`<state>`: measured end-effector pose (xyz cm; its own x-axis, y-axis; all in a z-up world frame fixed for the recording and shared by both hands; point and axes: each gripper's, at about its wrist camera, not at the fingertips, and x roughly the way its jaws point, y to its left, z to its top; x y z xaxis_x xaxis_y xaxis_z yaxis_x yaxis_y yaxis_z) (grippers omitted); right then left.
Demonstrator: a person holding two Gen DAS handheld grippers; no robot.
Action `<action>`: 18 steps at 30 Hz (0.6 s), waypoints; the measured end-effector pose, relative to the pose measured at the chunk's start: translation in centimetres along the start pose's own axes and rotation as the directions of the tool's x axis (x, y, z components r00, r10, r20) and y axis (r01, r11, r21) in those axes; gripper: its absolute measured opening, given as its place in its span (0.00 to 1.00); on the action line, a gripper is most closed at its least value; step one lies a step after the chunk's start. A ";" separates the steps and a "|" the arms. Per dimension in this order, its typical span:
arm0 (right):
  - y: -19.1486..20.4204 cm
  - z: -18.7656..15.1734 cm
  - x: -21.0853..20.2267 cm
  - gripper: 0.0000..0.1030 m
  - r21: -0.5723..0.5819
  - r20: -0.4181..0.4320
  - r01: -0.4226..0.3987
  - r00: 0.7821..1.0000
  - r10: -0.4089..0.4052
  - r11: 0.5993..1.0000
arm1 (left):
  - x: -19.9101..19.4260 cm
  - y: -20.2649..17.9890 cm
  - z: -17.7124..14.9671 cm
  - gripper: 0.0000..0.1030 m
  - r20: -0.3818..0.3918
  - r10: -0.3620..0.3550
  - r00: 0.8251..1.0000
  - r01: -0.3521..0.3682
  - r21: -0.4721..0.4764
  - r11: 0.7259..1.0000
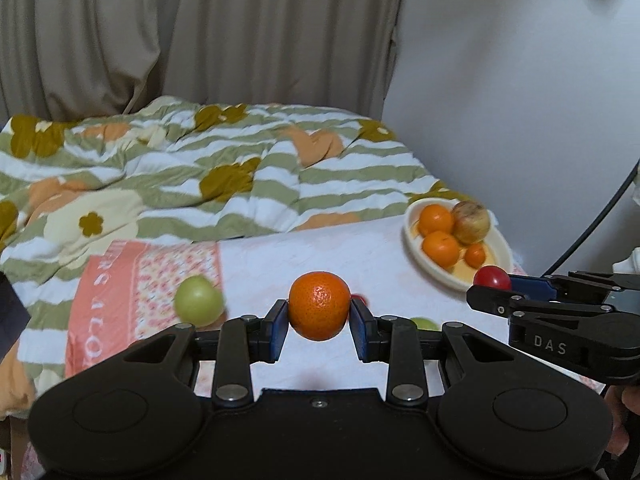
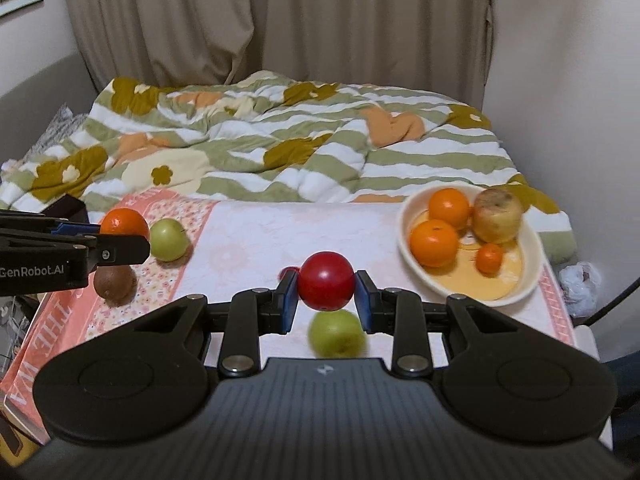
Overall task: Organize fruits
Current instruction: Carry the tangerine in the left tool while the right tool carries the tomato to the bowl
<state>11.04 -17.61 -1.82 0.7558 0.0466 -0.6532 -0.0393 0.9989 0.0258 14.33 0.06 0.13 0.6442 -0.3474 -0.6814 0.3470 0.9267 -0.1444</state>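
Observation:
My left gripper (image 1: 319, 312) is shut on an orange (image 1: 319, 306) and holds it above the cloth; it also shows in the right wrist view (image 2: 124, 236) at the left. My right gripper (image 2: 326, 287) is shut on a red fruit (image 2: 326, 285) held above the cloth; in the left wrist view it (image 1: 490, 284) is beside the bowl. The cream bowl (image 2: 528, 248) at the right holds three oranges (image 2: 434, 242) and a yellowish apple (image 2: 497, 215). A green apple (image 2: 170, 239), a second green apple (image 2: 338, 334) and a brown kiwi (image 2: 115, 282) lie on the cloth.
The pink and white cloth (image 2: 260, 240) covers a table next to a bed with a striped flowered quilt (image 2: 280, 140). A small red thing (image 2: 289, 270) lies behind my right gripper. Curtains (image 2: 280, 20) hang behind. A crumpled white bag (image 2: 580, 280) lies right of the table.

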 end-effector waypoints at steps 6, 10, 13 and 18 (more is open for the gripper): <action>-5.5 0.5 -1.2 0.44 -0.003 0.015 -0.031 0.999 0.031 1.000 | 0.7 -4.7 1.2 0.35 0.026 0.027 0.999 -0.027 -0.016 1.000; -9.8 0.9 -1.1 0.44 -0.027 0.014 -0.044 0.999 0.045 0.999 | 1.8 -8.3 2.0 0.35 0.037 0.055 0.998 -0.053 -0.038 0.998; -13.1 1.2 -0.5 0.44 -0.039 0.010 -0.064 0.998 0.065 0.997 | 3.3 -11.0 2.6 0.35 0.034 0.075 0.997 -0.073 -0.051 0.996; -18.0 1.7 1.4 0.44 -0.053 -0.006 -0.089 0.996 0.089 0.995 | 6.2 -14.9 3.1 0.35 0.013 0.089 0.996 -0.087 -0.086 0.992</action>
<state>13.89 -35.55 -1.92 0.7450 0.1356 -0.6532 -0.1411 0.9890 0.0443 15.30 -16.35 0.30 0.6813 -0.2657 -0.6821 0.2297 0.9623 -0.1453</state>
